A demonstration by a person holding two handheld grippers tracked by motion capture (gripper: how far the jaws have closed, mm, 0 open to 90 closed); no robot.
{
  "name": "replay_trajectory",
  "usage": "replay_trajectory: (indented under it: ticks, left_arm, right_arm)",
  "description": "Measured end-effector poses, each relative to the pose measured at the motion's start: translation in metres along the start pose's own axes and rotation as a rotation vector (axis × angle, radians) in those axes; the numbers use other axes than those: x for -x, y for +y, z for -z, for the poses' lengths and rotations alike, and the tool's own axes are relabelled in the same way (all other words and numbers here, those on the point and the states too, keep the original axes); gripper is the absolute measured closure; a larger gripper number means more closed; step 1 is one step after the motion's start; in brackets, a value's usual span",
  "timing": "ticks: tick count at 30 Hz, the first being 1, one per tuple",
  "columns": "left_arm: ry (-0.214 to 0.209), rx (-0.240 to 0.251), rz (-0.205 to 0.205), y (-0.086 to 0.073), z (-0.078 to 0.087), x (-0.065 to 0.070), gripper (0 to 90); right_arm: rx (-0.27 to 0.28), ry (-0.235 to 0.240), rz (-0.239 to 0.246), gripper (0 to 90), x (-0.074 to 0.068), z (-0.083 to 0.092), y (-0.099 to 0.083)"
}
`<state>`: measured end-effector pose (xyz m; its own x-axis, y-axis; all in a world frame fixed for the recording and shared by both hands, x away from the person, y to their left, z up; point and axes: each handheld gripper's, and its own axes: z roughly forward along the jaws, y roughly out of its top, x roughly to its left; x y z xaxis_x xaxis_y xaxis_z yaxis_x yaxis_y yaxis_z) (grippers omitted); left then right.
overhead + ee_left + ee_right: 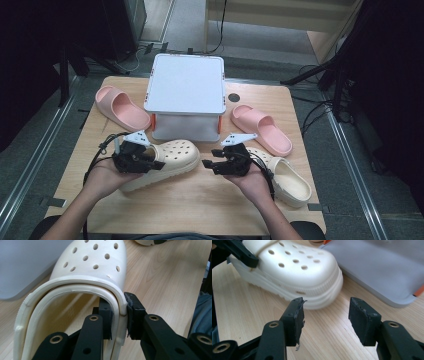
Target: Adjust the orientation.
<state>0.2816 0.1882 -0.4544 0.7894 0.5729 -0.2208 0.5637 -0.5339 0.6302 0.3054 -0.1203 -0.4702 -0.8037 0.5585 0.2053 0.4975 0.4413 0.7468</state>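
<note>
Pale wooden tabletop (pixel 200 200) under both hands: the left claw (pixel 119 315) is clamped on the side wall of a cream clog (pixel 170 159), near its heel opening, one pad inside and one outside. Its long axis runs from that claw toward the grey box (pixel 186 85). Right claw (pixel 325 317) hangs apart, empty, pointing at the clog's toe

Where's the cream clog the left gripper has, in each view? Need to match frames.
High view: cream clog lies left of centre, in front of the white box, heel rim in the left gripper.
Left gripper view: clog centre, side rim pinched between the jaws.
Right gripper view: its toe upper left, beyond the open right gripper.
Shared landmark: the white box.
</note>
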Motion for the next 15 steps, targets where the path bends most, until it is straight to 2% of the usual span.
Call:
replay_trajectory:
  ticks: [7, 10, 11, 15]
  left_arm:
    - [-0.005, -0.034, -0.048, 0.014, -0.025, 0.011, 76.8]
    - [-0.014, -0.032, -0.054, 0.014, -0.03, 0.012, 76.4]
    - [-0.017, -0.024, -0.068, 0.014, -0.032, 0.012, 76.5]
    - [-0.03, -0.024, -0.071, 0.012, -0.035, 0.012, 76.3]
  right_arm:
    - [0.01, -0.031, -0.025, 46.7, 0.0, 0.009, -0.008]
    - [0.01, -0.036, -0.023, 46.7, 0.0, 0.01, -0.009]
    - [0.009, -0.039, -0.028, 46.8, -0.001, 0.011, -0.01]
    - [0.004, -0.041, -0.025, 46.9, -0.003, 0.011, -0.012]
